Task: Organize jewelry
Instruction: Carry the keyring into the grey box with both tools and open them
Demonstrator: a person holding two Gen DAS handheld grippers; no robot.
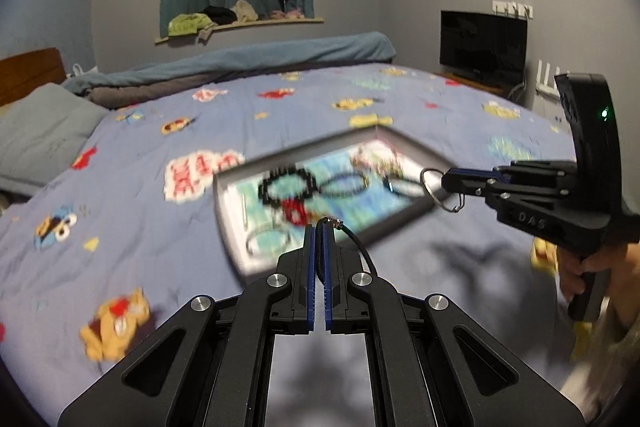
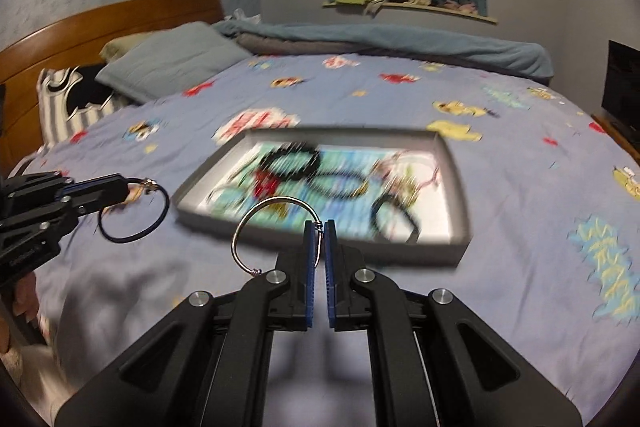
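A grey shallow tray [image 1: 236, 211] [image 2: 456, 187] lies on the bed and holds several bracelets and cords, blurred by motion. My left gripper [image 1: 319, 227] is shut on a black cord bracelet [image 1: 360, 247] with a small metal clasp; in the right wrist view it hangs as a loop [image 2: 136, 215] from the left gripper [image 2: 128, 187], left of the tray. My right gripper [image 2: 319, 227] is shut on a silver wire bangle [image 2: 272, 203], held above the tray's near edge; in the left wrist view the bangle [image 1: 434, 187] sits at the right gripper's tip [image 1: 444, 181].
The bed has a blue cartoon-print sheet [image 1: 140, 147], pillows [image 2: 168, 59] and a wooden headboard [image 2: 112, 23] at the left, and a rolled blue blanket [image 1: 280, 59] at the far side. A black monitor [image 1: 482, 45] stands at the right. A cluttered window ledge [image 1: 240, 23] is behind.
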